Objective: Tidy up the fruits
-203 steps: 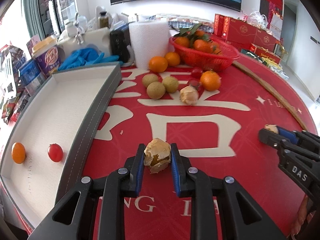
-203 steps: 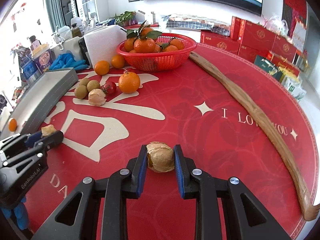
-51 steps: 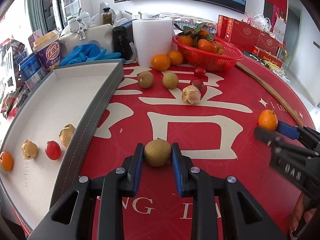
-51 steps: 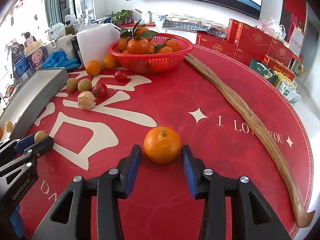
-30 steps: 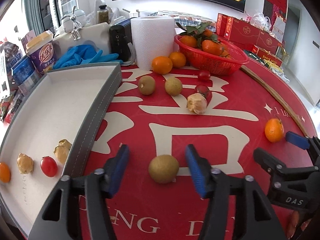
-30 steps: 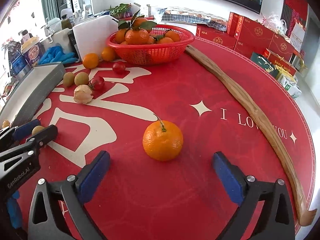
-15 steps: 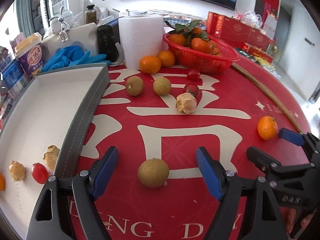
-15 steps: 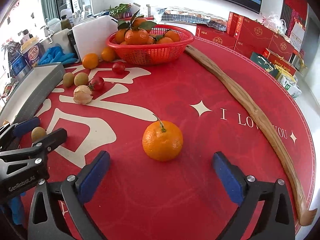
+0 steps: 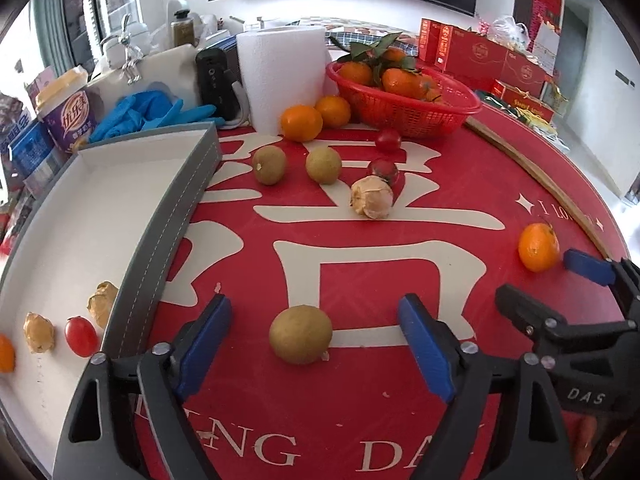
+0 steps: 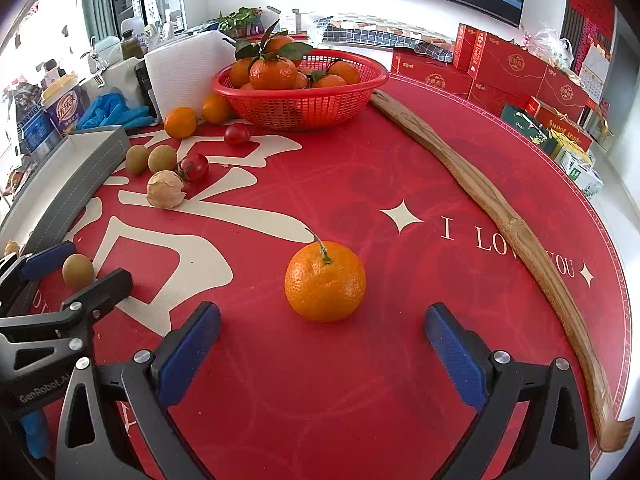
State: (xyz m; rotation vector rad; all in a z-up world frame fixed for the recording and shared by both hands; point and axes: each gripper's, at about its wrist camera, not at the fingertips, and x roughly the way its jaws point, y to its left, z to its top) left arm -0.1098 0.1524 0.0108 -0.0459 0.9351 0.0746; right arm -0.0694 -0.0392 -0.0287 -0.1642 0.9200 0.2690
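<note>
The round red printed cloth [image 10: 360, 184] covering the surface is showing cream lettering "I LOVE YOU" beside star marks. The black left tool [image 10: 60, 276] is bearing "GenRobot.AI" on its body, and the black right tool [image 9: 544, 280] is showing "DAS".

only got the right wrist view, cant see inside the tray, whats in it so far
Observer: Four pieces, all at the near end of the tray: a small orange fruit, a husked fruit, a cherry tomato and a second husked fruit against the wall.
Operator: ok and is the left one gripping that brown fruit
Observer: No. The left gripper has just been opening its jaws, and the brown fruit lies on the mat between them with a clear gap on each side.
</note>
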